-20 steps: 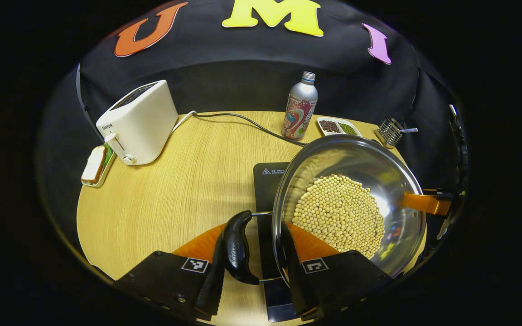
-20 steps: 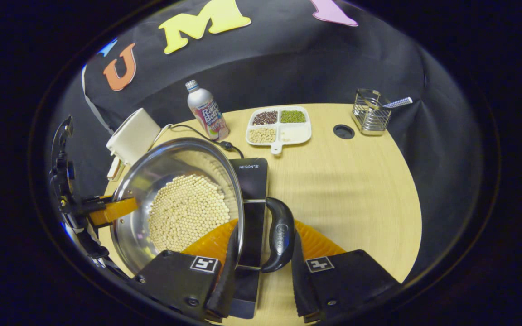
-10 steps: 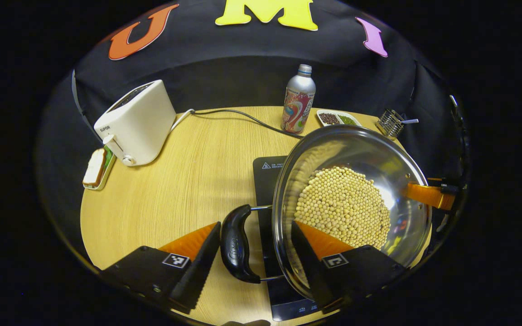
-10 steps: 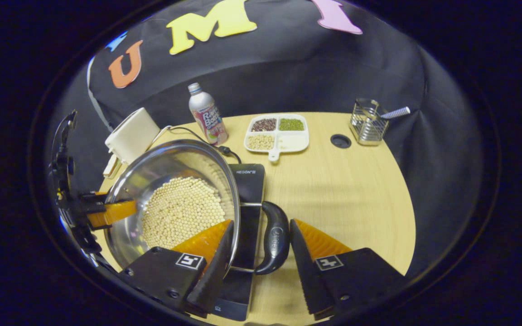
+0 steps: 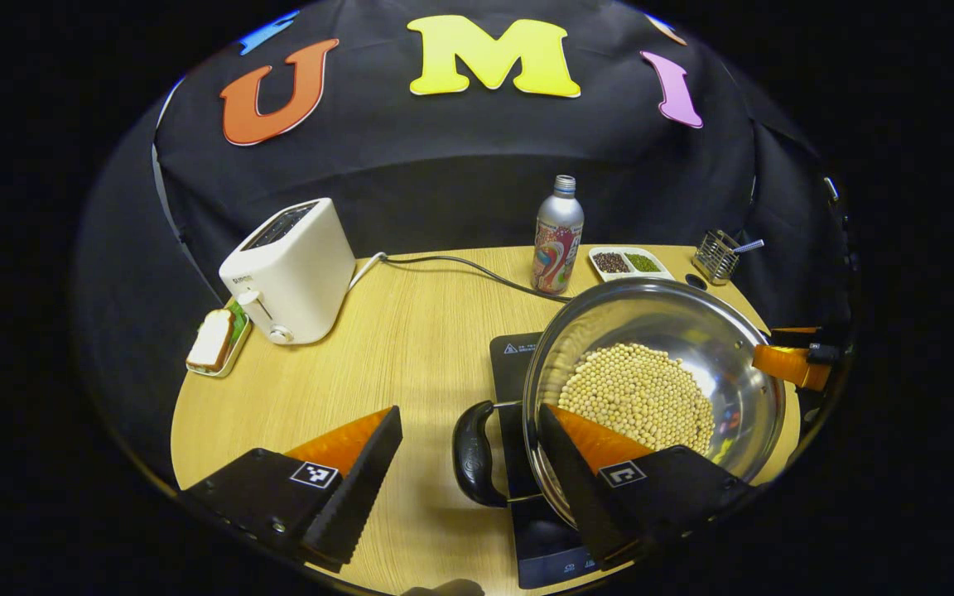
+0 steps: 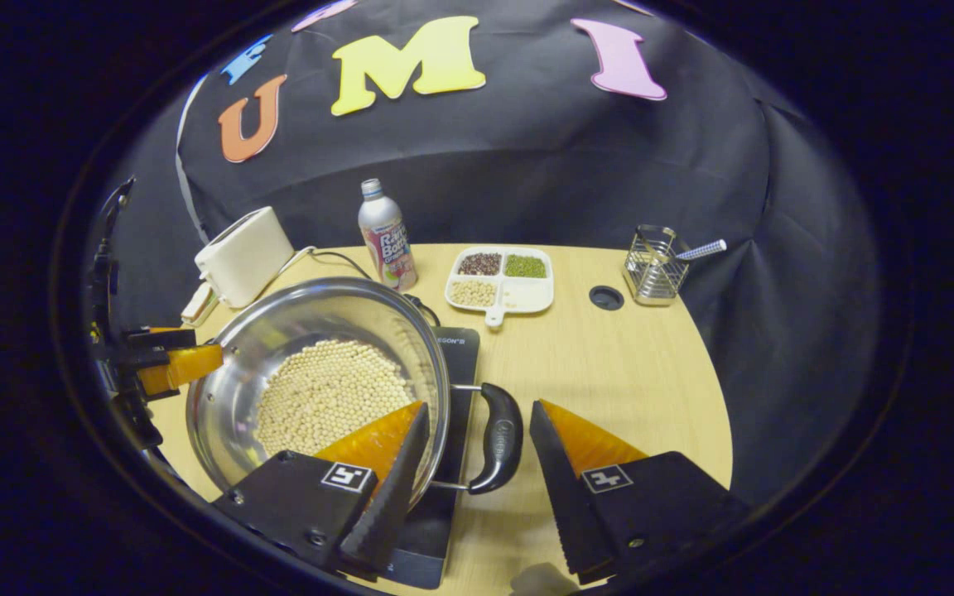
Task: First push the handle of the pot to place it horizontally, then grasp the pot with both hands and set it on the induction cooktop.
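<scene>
The steel pot [image 5: 725, 348] filled with pale beans rests on the black induction cooktop [image 5: 514, 360]. In the left gripper view its black side handle [image 5: 470, 454] lies level between my fingers, untouched, and my left gripper [image 5: 469, 463] is open. In the right gripper view the pot [image 6: 278, 331] stands on the cooktop [image 6: 464, 356], and its other black handle [image 6: 500, 437] sits free in the gap of my open right gripper [image 6: 475, 468]. Each view shows the other gripper's orange finger [image 5: 782, 364] [image 6: 179, 367] at the pot's far rim.
A white toaster [image 5: 291, 269] and bread on a small plate [image 5: 214, 341] stand back left. A drink bottle [image 5: 558, 236], a divided tray of grains [image 6: 500, 277], a wire holder [image 6: 652, 266] and the cooktop's cable [image 5: 460, 265] line the back. A round hole [image 6: 606, 296] is beside the holder.
Both grippers have opened wider, letting go of the pot's handles, and have drawn back. The pot has come down and sits level on the cooktop.
</scene>
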`<state>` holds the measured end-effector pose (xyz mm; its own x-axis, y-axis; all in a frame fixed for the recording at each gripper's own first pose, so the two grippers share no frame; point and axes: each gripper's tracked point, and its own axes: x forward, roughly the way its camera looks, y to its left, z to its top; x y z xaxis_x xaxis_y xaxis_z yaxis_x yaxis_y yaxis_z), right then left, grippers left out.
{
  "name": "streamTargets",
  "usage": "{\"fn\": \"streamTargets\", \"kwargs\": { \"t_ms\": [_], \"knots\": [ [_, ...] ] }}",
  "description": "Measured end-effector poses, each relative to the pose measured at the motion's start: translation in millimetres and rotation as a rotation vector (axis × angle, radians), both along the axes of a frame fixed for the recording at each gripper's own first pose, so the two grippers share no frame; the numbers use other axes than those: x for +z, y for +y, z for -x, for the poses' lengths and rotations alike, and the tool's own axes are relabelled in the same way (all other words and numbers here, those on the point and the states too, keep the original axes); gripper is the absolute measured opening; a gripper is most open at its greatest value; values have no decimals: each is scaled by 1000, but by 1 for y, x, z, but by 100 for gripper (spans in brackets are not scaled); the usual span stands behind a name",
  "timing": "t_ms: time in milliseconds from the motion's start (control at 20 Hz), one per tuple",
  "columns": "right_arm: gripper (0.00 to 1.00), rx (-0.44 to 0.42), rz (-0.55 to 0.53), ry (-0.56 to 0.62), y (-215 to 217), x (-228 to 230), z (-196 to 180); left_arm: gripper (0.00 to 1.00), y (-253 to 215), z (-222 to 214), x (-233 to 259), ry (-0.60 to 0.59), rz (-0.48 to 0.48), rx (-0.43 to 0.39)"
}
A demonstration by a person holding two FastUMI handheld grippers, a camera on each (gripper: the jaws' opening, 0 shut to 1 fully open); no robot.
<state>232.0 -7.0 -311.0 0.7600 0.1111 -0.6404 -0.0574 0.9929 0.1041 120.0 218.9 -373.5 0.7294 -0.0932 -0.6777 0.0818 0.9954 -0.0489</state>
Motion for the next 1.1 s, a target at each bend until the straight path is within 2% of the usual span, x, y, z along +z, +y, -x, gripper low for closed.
{"fn": "streamTargets", "kwargs": {
  "t_ms": [300,500,850,1000,1100],
  "knots": [
    [78,-3,40,-99,4,39,10,98,5,7,32,-75,-6,6],
    [77,15,57,-177,20,77,27,98,12,16,74,-156,-5,19],
    [77,27,77,-395,52,185,77,98,35,55,172,-354,-47,29],
    [100,17,59,-485,65,233,113,97,33,76,220,-456,-31,13],
    [100,8,57,-542,72,257,125,97,36,93,252,-519,-18,19]
  ]
}}
